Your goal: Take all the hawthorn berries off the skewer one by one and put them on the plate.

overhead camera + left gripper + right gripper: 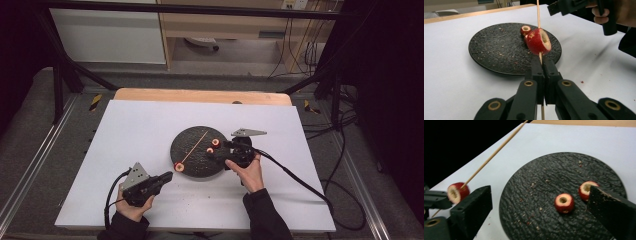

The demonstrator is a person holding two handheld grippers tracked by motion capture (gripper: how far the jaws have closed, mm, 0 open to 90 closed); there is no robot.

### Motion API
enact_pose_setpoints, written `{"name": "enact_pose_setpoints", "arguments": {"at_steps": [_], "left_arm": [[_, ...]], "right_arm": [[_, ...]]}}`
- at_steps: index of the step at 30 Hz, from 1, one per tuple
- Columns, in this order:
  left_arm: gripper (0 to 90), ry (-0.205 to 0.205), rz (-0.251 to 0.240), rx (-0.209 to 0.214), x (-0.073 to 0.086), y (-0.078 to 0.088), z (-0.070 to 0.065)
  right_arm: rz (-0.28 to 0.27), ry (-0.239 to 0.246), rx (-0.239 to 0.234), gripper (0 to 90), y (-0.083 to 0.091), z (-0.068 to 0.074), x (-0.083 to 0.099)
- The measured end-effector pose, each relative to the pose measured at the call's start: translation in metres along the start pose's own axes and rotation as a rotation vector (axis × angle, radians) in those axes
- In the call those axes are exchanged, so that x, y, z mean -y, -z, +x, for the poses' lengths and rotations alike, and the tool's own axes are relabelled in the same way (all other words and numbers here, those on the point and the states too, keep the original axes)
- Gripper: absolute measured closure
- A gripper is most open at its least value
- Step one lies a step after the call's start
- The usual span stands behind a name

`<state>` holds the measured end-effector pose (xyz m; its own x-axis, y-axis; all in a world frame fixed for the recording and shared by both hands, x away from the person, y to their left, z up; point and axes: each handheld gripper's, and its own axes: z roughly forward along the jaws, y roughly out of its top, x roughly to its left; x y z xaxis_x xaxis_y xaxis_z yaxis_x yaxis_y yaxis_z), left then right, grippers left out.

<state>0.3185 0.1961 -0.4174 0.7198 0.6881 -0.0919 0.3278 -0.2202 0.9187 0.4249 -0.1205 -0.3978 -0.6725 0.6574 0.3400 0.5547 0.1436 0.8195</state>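
Left hand-held gripper [541, 65] clamps a wooden skewer [538, 15] carrying one red fruit ring [538, 41]; right hand-held gripper [221, 146] spread wide over the plate

The left hand-held gripper's jaws are pressed together on the skewer's near end, at the near left edge of the dark round plate [192, 160]; the skewer slants up and away across the plate toward the far right, with the hollowed red fruit ring threaded on just beyond the jaw tips. The right hand-held gripper, held in the person's right hand [248, 172] at the plate's right side, has its jaws far apart with nothing between them, and two more cored fruit rings [564, 203] lie on the plate in front of it, near each other. The plate, flecked with crumbs, sits near the middle of the white bench [135, 125]
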Motion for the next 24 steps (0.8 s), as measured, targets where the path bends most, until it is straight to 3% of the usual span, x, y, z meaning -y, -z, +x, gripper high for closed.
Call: {"name": "enact_pose_setpoints", "arguments": {"at_steps": [9, 13, 24], "left_arm": [[88.4, -0.005, 0.005, -0.002, 0.000, -0.002, -0.001], [88.4, -0.006, 0.002, -0.002, 0.000, -0.002, -0.002], [88.4, -0.011, 0.003, -0.001, 0.000, -0.005, -0.006]], "right_arm": [[-0.002, 0.019, -0.058, 4.5, 0.001, 0.020, 0.016], [-0.006, -0.003, -0.079, 4.0, -0.001, 0.026, 0.021], [-0.014, 0.004, -0.152, 6.4, -0.016, 0.052, 0.019]]}}
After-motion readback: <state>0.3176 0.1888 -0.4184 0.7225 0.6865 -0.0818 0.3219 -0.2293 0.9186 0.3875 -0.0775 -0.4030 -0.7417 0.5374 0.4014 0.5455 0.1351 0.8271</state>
